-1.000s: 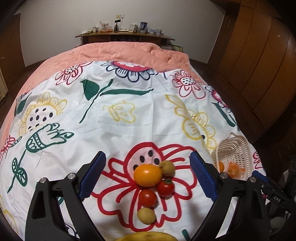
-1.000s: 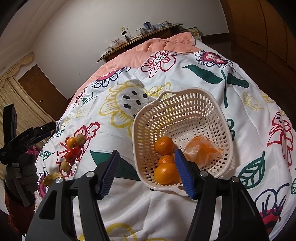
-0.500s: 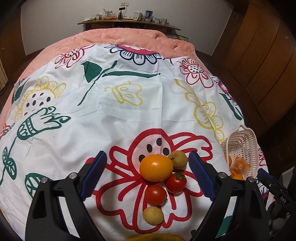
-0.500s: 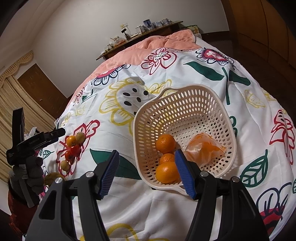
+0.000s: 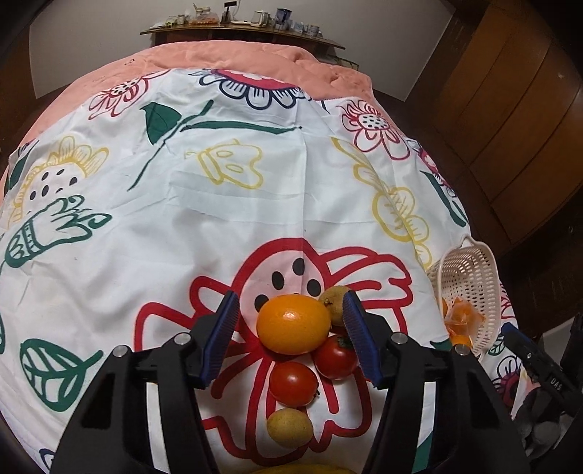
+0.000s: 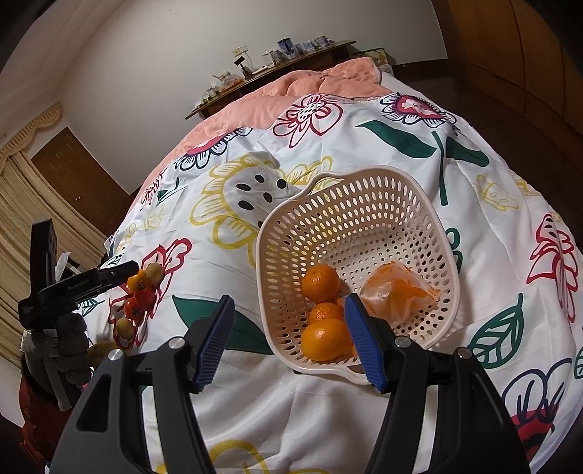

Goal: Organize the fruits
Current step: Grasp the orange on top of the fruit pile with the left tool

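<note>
A large orange [image 5: 293, 324] tops a small pile of fruit on the flowered bedsheet, with two red tomatoes [image 5: 337, 355] and two brownish-yellow round fruits [image 5: 289, 426] beside it. My left gripper [image 5: 290, 302] straddles the orange. Its jaws are closing, and a gap still shows at the left pad [image 5: 224, 328]. My right gripper [image 6: 288, 299] hangs open over the near rim of a white perforated basket [image 6: 364, 189], one finger outside and one above its inside. In the basket lie several oranges [image 6: 320, 282] and a plastic bag of orange pieces [image 6: 397, 295].
A yellow banana [image 5: 302, 469] peeks in at the bottom edge. The basket [image 5: 470, 277] sits right of the fruit pile near the bed's edge. A gloved hand [image 6: 69, 339] holds the left gripper. Wooden wardrobe doors [image 5: 510, 127] stand to the right; a cluttered shelf [image 5: 240, 27] runs behind the bed.
The left gripper has come down closer to the fruit pile and its jaws have narrowed around the orange. The right gripper and the basket have not moved.
</note>
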`<state>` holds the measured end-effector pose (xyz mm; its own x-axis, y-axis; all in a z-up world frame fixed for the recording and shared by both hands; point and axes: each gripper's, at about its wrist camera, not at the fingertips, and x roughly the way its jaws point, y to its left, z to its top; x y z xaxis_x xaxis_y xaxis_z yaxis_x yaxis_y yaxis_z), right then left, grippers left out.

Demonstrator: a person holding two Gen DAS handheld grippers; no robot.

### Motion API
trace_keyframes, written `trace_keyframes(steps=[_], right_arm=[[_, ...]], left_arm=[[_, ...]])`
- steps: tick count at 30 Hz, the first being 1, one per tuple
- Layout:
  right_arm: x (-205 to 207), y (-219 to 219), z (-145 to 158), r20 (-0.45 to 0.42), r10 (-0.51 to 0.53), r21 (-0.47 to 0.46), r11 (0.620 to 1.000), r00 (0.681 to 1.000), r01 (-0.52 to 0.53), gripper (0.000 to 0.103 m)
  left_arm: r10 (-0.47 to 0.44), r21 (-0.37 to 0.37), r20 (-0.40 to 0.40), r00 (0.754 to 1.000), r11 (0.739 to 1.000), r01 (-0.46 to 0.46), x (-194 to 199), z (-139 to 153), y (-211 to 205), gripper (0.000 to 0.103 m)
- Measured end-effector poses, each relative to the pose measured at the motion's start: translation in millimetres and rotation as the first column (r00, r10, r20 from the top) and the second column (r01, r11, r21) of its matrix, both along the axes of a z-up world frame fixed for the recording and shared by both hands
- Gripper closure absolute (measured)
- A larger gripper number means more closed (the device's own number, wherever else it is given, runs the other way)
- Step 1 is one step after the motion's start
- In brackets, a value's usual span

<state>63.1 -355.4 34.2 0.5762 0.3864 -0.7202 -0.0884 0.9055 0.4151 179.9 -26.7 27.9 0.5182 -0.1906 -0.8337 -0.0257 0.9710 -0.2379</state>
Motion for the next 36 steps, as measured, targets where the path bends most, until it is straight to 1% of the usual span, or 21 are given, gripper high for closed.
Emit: trace_keyframes(steps=[4, 11, 13, 14, 15, 17, 21, 24, 30, 34, 36], right_arm=[[0, 0, 0, -0.001, 0.0, 0.0, 1.0, 1.0, 0.0, 0.04], [1, 4, 3, 0.001, 0.009, 0.006, 1.0, 1.0, -0.009, 0.04], [1, 8, 5, 0.004, 0.018, 0.008, 1.0, 1.0, -0.018, 0.04], [1, 10, 6, 0.006, 0.024, 0.009, 1.0, 1.0, -0.024, 0.04], [1, 13, 6, 0.008, 0.029, 0.009, 1.0, 1.0, -0.029, 0.04], [0, 20, 8, 0.011, 0.043, 0.011, 0.999, 0.999, -0.043, 0.04], [0, 31, 9, 0.013, 0.068, 0.009, 0.998, 0.998, -0.068, 0.04], [0, 39, 10, 0.014, 0.085, 0.007, 0.996, 0.996, -0.085, 0.04], [0, 60, 18, 0.025, 0.129, -0.001, 0.992, 0.991, -0.129, 0.04], [2, 83, 23, 0.033, 0.182, -0.007, 0.983, 0.983, -0.182, 0.04], [2, 100, 26, 0.037, 0.226, -0.015, 0.974, 0.974, -0.225, 0.04]], left_arm=[[-0.015, 0.0, -0.011, 1.0, 1.0, 0.015, 0, -7, -3, 0.042], [-0.028, 0.011, -0.014, 1.0, 1.0, 0.028, 2, -8, -6, 0.042], [-0.041, -0.016, -0.014, 0.999, 0.999, 0.04, 1, -8, -5, 0.049], [-0.04, -0.019, -0.014, 0.999, 0.999, 0.04, 1, -8, -4, 0.05], [-0.039, -0.015, -0.014, 0.999, 0.999, 0.039, 0, -8, -4, 0.055], [-0.038, -0.025, -0.014, 0.999, 0.999, 0.038, -2, -9, -1, 0.056], [-0.029, -0.057, 0.005, 1.0, 0.998, 0.029, -9, -5, 5, 0.057], [-0.021, -0.052, 0.019, 1.0, 0.998, 0.022, -13, -2, 8, 0.057], [0.002, -0.036, 0.069, 0.998, 0.999, 0.0, -23, 15, 16, 0.057], [0.019, -0.033, 0.102, 0.995, 0.999, -0.016, -30, 27, 23, 0.057], [0.025, -0.034, 0.115, 0.993, 0.999, -0.022, -33, 31, 26, 0.057]])
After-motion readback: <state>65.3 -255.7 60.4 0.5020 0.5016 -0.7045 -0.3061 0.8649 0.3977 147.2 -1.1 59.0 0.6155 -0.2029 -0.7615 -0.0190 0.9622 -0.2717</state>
